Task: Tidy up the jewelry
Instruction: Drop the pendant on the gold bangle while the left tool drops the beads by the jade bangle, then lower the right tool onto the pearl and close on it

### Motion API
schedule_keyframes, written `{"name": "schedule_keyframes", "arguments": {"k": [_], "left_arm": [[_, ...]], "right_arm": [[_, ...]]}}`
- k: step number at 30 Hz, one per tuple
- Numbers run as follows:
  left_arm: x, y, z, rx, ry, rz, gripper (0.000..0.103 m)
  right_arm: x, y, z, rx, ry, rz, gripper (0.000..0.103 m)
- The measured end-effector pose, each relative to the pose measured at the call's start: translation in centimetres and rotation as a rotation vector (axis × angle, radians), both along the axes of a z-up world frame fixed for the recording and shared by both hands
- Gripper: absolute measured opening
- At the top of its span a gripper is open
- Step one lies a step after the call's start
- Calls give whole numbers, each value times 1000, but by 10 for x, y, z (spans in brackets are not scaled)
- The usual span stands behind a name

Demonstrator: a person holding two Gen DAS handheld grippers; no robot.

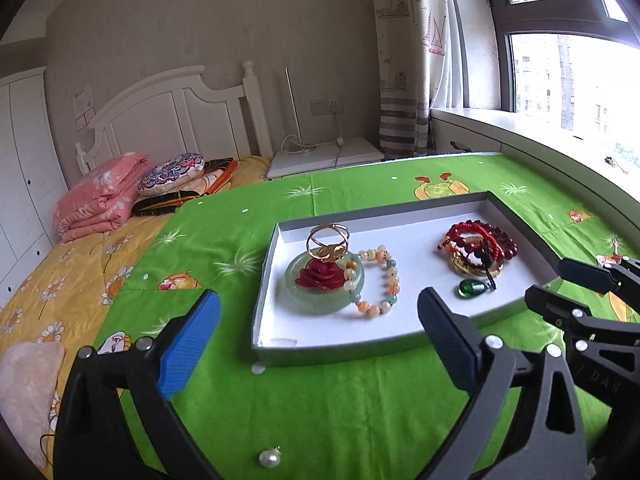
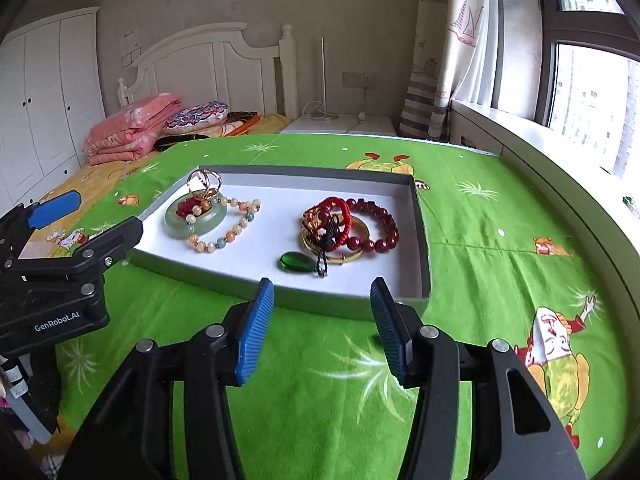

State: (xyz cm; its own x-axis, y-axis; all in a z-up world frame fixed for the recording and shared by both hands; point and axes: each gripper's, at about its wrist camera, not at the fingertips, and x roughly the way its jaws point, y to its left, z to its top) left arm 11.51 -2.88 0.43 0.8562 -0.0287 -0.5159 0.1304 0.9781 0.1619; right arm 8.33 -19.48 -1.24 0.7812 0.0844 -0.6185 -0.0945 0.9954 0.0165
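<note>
While ribbed jaws gape, glossy beads (image 2: 372, 224) fill the shallow rectangular tray (image 2: 420, 232).

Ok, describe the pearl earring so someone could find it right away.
Start from the shallow grey tray on the green bedspread. The pearl earring lies outside it on the cloth, nearest the left gripper. It is the only white piece, and the only one outside the tray.
</note>
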Motion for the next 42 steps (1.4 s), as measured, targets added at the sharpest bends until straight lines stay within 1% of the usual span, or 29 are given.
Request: {"name": "schedule_keyframes", "arguments": {"k": [2,5,9,12,16,19,25,27,30,33,38,42], "left_arm": [[-14,3,-6,3,-22,0,98],[-30,9,-14,-9,-32,3,98],[-45,17,-26,-2,-57,41,98],[-49,26,-24,-41,-76,53,98],[-43,28,-28,-65,-25,12,98],[-41,26,-29,-66,-10,-5,98],[-36,26,-33,-72,35,-15,98],[-34,26,-33,-80,38,-15,98],[-34,28,-34,-88,40,-15,98],[-34,29,-34,-90,41,-17,98],[-34,28,-34,-87,39,-16,98],[-33,28,-34,-89,41,-15,98]], "right_arm": [[-10,-1,-3,-3,-1,1,49],[-25,-1,-6,-22,-11,9,49],[-36,-5,-11,-26,-12,9,49],[-36,-14,-15,-12,4,-5,49],[-30,-25,-17,-5,26,-46,49],[-21,-28,-17,-36,47,-65,48],[5,-29,-18,-59,104,-80,37],[14,-28,-19,-63,126,-94,30],[23,-28,-22,-58,152,-112,25],[24,-26,-26,-75,165,-120,20],[26,-25,-29,-86,183,-117,17],[26,-23,-30,-100,180,-110,16]]}}
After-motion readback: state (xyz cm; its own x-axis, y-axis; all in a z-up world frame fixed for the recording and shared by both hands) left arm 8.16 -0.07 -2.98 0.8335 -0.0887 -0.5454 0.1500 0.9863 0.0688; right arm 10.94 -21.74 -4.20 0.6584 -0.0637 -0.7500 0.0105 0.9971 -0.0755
